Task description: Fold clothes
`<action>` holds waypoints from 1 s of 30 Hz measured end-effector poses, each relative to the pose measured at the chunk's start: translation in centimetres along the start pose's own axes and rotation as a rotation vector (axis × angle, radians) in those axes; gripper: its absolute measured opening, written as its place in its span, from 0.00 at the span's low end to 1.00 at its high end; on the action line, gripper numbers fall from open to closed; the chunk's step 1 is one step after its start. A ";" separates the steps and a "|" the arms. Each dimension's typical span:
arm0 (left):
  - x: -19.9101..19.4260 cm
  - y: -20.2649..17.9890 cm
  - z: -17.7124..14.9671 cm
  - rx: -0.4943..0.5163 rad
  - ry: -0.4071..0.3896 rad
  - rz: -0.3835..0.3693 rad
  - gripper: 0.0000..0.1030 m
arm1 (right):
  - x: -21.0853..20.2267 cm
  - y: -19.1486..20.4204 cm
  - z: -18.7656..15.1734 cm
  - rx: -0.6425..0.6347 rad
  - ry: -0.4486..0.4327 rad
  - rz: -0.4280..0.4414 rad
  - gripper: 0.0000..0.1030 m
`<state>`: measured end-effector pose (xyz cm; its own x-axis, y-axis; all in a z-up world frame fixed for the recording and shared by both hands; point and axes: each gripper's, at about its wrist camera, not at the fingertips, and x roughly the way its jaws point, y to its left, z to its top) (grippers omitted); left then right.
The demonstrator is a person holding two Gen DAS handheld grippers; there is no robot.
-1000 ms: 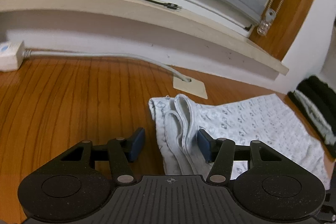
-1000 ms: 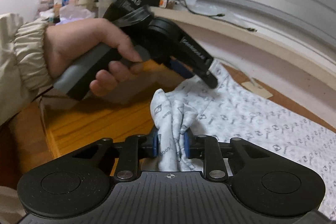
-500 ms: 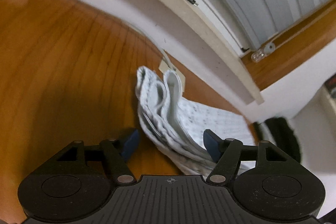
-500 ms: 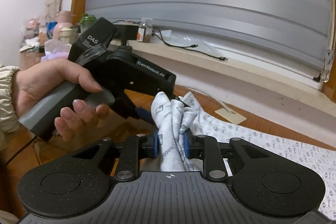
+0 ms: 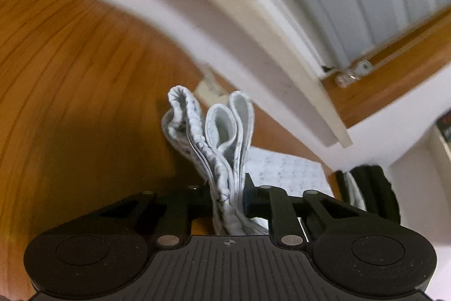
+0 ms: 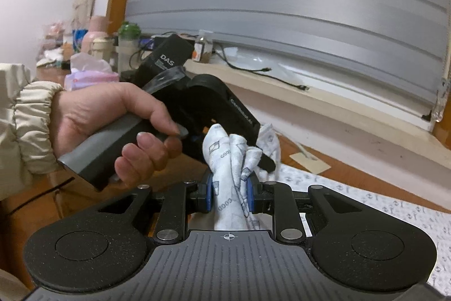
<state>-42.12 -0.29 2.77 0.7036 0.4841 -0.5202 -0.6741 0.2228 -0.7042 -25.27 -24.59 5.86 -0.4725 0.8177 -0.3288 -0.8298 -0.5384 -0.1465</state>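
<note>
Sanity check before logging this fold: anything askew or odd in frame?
Nothing damaged or spilled. Both grippers, left and right, are shut on bunched edges of the printed cloth, which is crumpled rather than flat. Left wrist view is motion-blurred.

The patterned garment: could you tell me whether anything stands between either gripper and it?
No. The left gripper and the right gripper are each already shut on a bunched edge of the patterned garment.
</note>
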 end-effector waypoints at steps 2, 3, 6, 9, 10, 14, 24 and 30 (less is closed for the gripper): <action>0.1 -2.4 0.6 0.053 -0.020 -0.001 0.17 | -0.9 -1.1 0.2 0.014 -0.019 -0.009 0.23; 0.2 -3.9 0.9 0.082 -0.024 -0.004 0.17 | -1.6 -1.7 0.4 0.024 -0.031 -0.016 0.23; 1.9 -8.6 1.6 0.163 -0.014 -0.017 0.17 | -4.0 -4.4 0.9 0.054 -0.064 -0.061 0.23; 4.7 -13.7 1.4 0.242 0.015 -0.043 0.17 | -6.3 -7.9 0.2 0.098 -0.062 -0.126 0.23; 6.1 -15.4 1.2 0.264 0.029 -0.051 0.17 | -7.0 -9.2 -0.2 0.115 -0.055 -0.150 0.23; 11.8 -21.2 -0.3 0.337 0.093 -0.070 0.17 | -9.9 -14.4 -1.9 0.185 -0.026 -0.242 0.23; 20.2 -27.6 -4.7 0.622 0.133 -0.054 0.64 | -13.2 -23.0 -10.6 0.384 0.100 -0.564 0.67; 20.6 -25.0 -4.2 0.674 0.139 -0.007 0.64 | -13.0 -22.5 -10.3 0.368 0.071 -0.576 0.64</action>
<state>-9.77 0.57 7.63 0.7001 0.3782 -0.6056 -0.6309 0.7248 -0.2768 2.57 -25.23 3.82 0.0846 0.9307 -0.3558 -0.9957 0.0927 0.0056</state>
